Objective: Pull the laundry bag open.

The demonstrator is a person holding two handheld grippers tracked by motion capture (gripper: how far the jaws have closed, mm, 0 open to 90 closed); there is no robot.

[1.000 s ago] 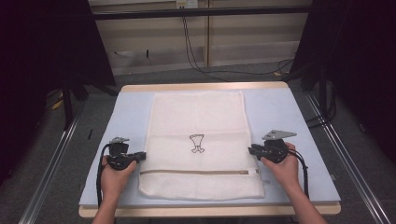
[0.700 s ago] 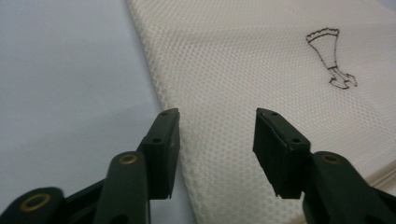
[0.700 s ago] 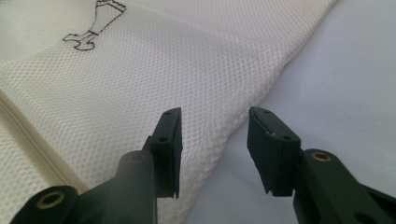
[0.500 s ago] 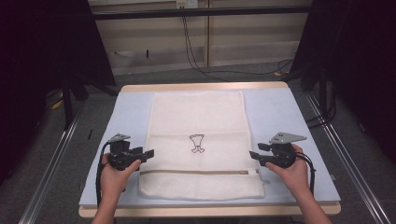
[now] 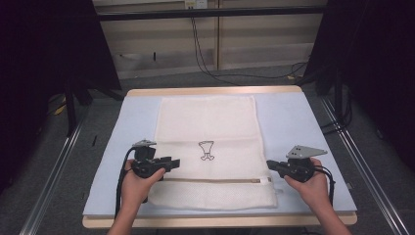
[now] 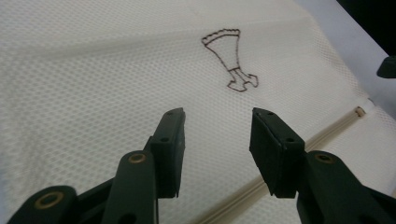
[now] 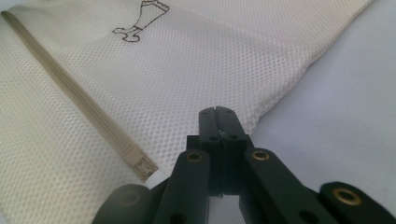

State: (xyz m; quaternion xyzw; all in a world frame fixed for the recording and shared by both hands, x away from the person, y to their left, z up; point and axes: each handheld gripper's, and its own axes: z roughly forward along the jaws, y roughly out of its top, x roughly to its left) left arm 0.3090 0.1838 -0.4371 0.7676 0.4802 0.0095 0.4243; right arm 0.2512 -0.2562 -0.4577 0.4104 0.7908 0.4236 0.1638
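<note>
Fingers [image 6: 173, 140] of the left gripper [image 5: 169, 162] were seen parted, nothing between them, and had just been closing a little; they were held over the left part of the mesh laundry bag [image 5: 210, 127], not pressing on it. Those of the right gripper [image 5: 270, 166] were shut together, having just been closing, with no cloth seen caught between them, their tips at the bag's right edge.

The bag lay flat on the worktop [image 5: 122, 132], its long axis running away from the person, and it spanned the space between the two pairs of fingers. Its zipper [image 5: 215, 180] ran crosswise near the closer end, just nearer the person than both pairs of fingers, its pull [image 7: 140, 163] close beside the right ones. An embroidered emblem [image 5: 206, 150] was seen between the two grippers.

Both grippers were held roughly level and pointed inward at each other, the left hand [image 5: 137, 183] and right hand [image 5: 313, 183] wrapped around their bodies. Cables [image 5: 200, 49] hung beyond the far edge, well apart.
</note>
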